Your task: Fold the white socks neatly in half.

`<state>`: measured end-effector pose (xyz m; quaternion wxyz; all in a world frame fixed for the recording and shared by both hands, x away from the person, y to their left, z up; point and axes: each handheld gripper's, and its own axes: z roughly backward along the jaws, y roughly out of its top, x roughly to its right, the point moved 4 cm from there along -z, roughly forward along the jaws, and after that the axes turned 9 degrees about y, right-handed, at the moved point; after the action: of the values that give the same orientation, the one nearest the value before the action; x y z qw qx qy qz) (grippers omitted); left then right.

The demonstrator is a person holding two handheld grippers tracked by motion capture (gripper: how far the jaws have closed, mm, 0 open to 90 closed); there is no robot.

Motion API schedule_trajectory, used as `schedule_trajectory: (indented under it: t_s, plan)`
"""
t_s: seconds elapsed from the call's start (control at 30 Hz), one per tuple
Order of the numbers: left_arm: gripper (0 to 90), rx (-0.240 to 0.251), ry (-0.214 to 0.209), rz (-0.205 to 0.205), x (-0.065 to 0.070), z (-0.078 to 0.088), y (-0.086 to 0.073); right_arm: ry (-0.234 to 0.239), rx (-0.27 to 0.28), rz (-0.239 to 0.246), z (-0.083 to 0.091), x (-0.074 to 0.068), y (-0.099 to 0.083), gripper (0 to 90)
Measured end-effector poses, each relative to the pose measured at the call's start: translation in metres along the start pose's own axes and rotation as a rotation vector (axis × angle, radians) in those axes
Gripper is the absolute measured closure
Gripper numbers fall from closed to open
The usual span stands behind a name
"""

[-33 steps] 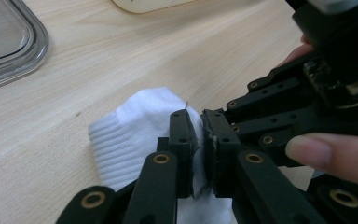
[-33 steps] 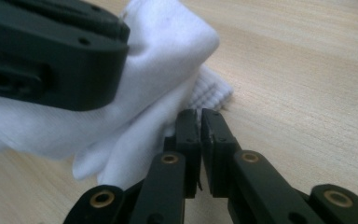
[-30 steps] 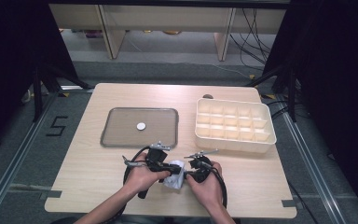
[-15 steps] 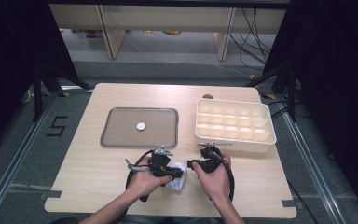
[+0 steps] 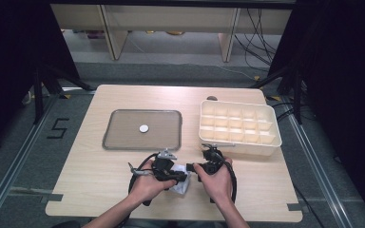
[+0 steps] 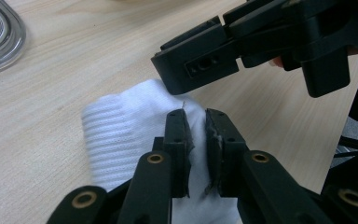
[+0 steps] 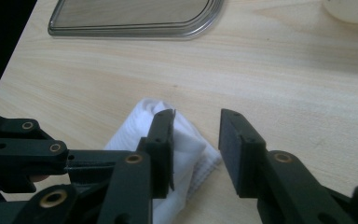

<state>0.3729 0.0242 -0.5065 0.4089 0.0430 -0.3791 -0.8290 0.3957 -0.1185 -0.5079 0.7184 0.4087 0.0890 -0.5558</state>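
Seen from above: wooden bench (image 5: 100, 190); cream divided box (image 5: 239, 127) upper right of frame; grey tray (image 5: 123, 137) centre-left w/ small white disc (image 5: 144, 128) inside. Lower centre, white knit cloth (image 6: 116, 135) lying on bench btwn both tools. Left gripper (image 6: 196, 140): jaws narrow, nearly together, fabric behind the gap, grip unclear. Right gripper (image 7: 196, 149): jaws wide, holding nothing, just beside cloth's edge. Best done, prob., by pinning one end and closing right jaws on a free edge before pulling.

Tray (image 5: 123, 140) (small disc (image 5: 143, 128)), compartment box (image 5: 240, 126)
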Motion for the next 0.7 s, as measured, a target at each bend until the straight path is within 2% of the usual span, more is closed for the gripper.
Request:
schedule_trajectory:
  t_s: [0.03, 0.07, 0.1, 0.13, 0.17, 0.2, 0.27, 0.33, 0.4, 0.47, 0.5, 0.53, 0.7]
  plan:
    - [78.2, 0.0, 0.0, 0.001, 0.0, 0.0, 0.0, -0.012, 0.0, 0.023, -0.001, 0.001, 0.0, 70.1]
    - [78.2, 0.001, 0.002, 0.001, 0.0, 0.0, 0.0, 0.029, -0.002, 0.033, -0.001, 0.001, 0.0, 71.7]
    - [78.2, 0.001, 0.002, -0.001, 0.0, 0.0, 0.0, 0.031, -0.016, -0.017, -0.001, -0.002, -0.002, 73.6]
    - [78.2, 0.0, 0.001, -0.002, 0.001, 0.0, 0.0, 0.017, -0.025, 0.003, -0.001, 0.001, -0.003, 75.2]
    - [78.2, 0.005, 0.0, 0.004, 0.001, -0.001, 0.0, 0.025, -0.025, 0.009, -0.001, 0.0, -0.003, 77.7]
    - [78.2, 0.006, 0.003, 0.005, 0.001, -0.001, 0.0, 0.002, -0.025, 0.017, -0.001, -0.001, -0.004, 79.6]
    - [78.2, 0.004, 0.005, -0.003, 0.001, -0.001, -0.001, 0.022, -0.034, 0.005, -0.001, -0.003, -0.005, 83.2]
    - [78.1, 0.007, 0.007, 0.001, 0.001, -0.001, 0.0, 0.031, -0.033, 0.032, -0.002, -0.001, -0.004, 86.5]
    - [78.0, 0.0, -0.002, -0.003, 0.001, 0.0, 0.0, 0.016, -0.039, 0.023, -0.002, 0.0, -0.005, 87.9]
    - [77.5, 0.005, -0.002, 0.005, 0.002, 0.0, 0.0, 0.029, -0.031, 0.037, -0.002, -0.001, -0.004, 88.4]
    - [76.9, 0.005, -0.003, 0.007, 0.002, 0.0, 0.0, 0.03, -0.028, 0.009, -0.002, -0.004, -0.005, 88.6]
    - [75.9, 0.006, -0.009, 0.004, 0.002, 0.002, 0.001, 0.012, -0.028, 0.044, -0.001, -0.002, -0.004, 88.6]
    - [70.0, 0.057, -0.04, 0.008, 0.01, 0.021, 0.005, 0.0, -0.019, 0.057, 0.0, 0.001, -0.003, 88.8]
